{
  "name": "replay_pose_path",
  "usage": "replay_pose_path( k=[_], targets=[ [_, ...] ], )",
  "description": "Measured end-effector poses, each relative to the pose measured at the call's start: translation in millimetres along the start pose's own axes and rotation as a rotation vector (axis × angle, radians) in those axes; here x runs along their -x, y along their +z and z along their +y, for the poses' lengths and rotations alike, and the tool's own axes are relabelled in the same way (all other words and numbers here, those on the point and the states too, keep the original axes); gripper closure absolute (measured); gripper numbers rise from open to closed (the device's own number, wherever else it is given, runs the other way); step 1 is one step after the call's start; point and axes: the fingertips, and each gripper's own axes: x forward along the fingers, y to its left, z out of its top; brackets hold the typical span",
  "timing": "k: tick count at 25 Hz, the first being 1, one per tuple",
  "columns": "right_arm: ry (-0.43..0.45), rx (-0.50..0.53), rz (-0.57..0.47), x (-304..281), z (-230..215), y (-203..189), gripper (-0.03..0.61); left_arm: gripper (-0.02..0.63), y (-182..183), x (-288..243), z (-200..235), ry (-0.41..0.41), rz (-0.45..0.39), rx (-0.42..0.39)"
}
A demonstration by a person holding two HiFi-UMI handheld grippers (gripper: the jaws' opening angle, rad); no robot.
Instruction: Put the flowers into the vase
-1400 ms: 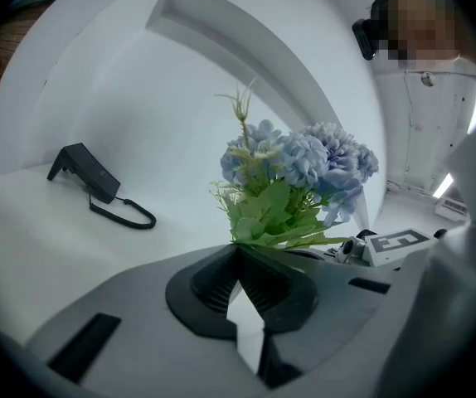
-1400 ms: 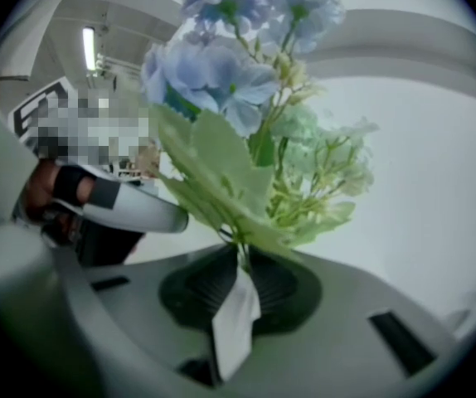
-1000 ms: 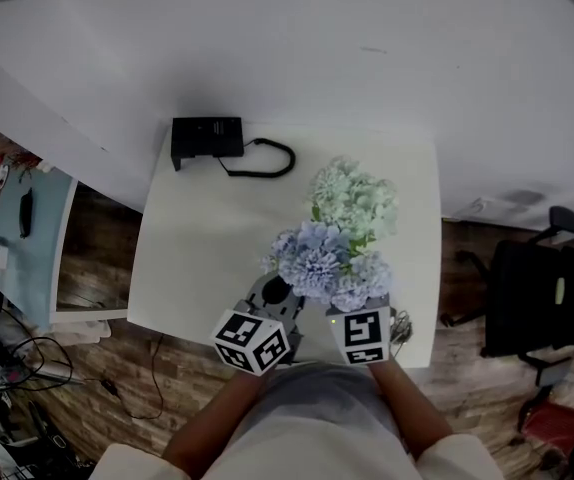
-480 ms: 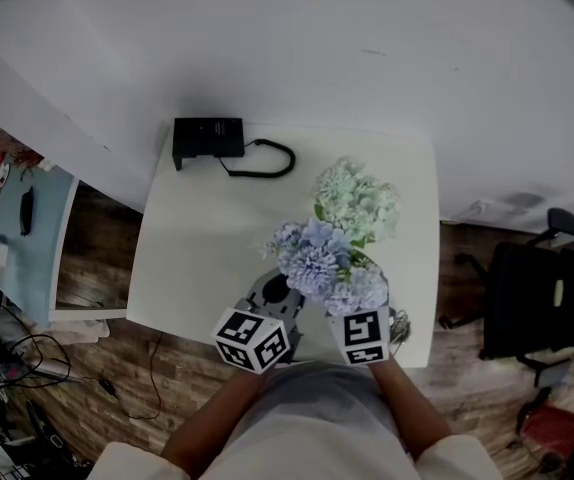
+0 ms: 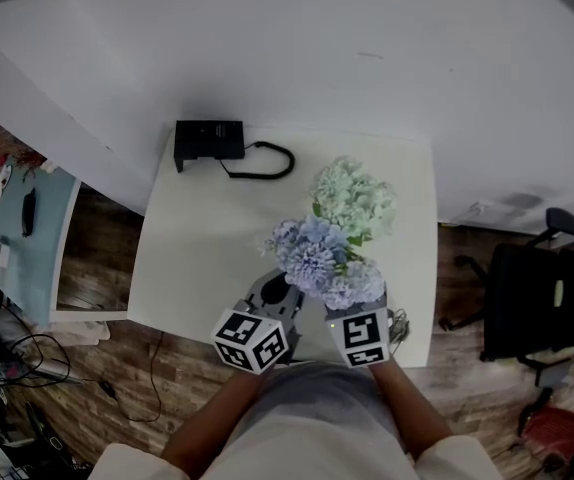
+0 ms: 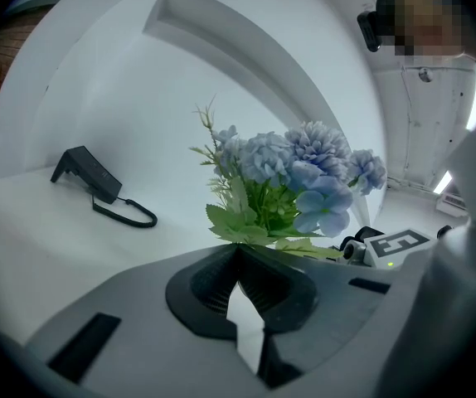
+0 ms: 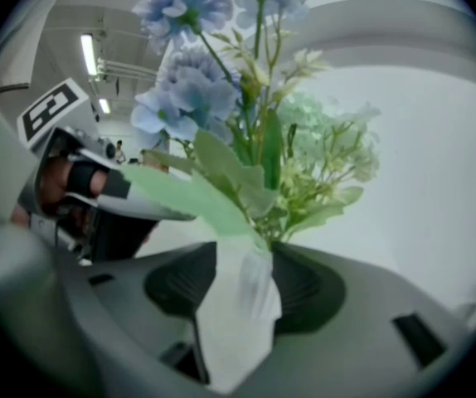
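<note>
A bunch of blue flowers [image 5: 322,258] stands near the front edge of the white table [image 5: 197,258], right in front of both grippers. A pale green-white bunch [image 5: 355,196] stands just behind it. The blooms hide any vase. My right gripper [image 5: 352,313] sits under the blue bunch [image 7: 188,81]. Its jaws are opening, and the green stems and leaves run down into the wide gap between them [image 7: 242,280] without the pads pressing on them. My left gripper [image 5: 275,290] is shut on nothing, just left of the blue flowers [image 6: 300,168].
A black device [image 5: 208,140] with a coiled cable lies at the table's far left corner. A black chair [image 5: 537,288] stands on the wooden floor to the right. A low side table [image 5: 27,238] with small things on it stands to the left.
The blue bunch has settled slightly nearer the right gripper. Both grippers stay where they were.
</note>
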Motion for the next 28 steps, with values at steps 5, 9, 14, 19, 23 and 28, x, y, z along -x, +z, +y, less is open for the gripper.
replay_pose_path(
  k=[5, 9, 14, 19, 23, 28],
  targets=[
    [-0.004, -0.014, 0.013, 5.9, -0.8, -5.0, 0.374, 0.591, -0.7, 3.4, -3.2, -0.003, -0.002, -0.005],
    [-0.003, -0.024, 0.018, 13.3, -0.6, -8.3, 0.374, 0.591, -0.2, 7.5, -3.9, -0.003, -0.009, -0.006],
    [-0.002, -0.037, 0.010, 24.2, -0.1, -8.2, 0.380, 0.591, -1.0, 14.3, -6.4, -0.005, -0.016, -0.005],
    [-0.023, -0.034, -0.020, 35.7, -2.0, -2.0, 0.480, 0.591, -0.7, 20.2, -9.7, -0.009, -0.027, -0.005],
    [-0.031, -0.039, -0.048, 46.0, -1.3, 6.0, 0.523, 0.591, -1.4, 26.0, -16.1, -0.021, -0.031, -0.011],
    [-0.037, -0.051, -0.053, 63.3, -0.4, 12.8, 0.548, 0.591, -1.6, 33.2, -22.1, -0.025, -0.040, -0.006]
  ],
)
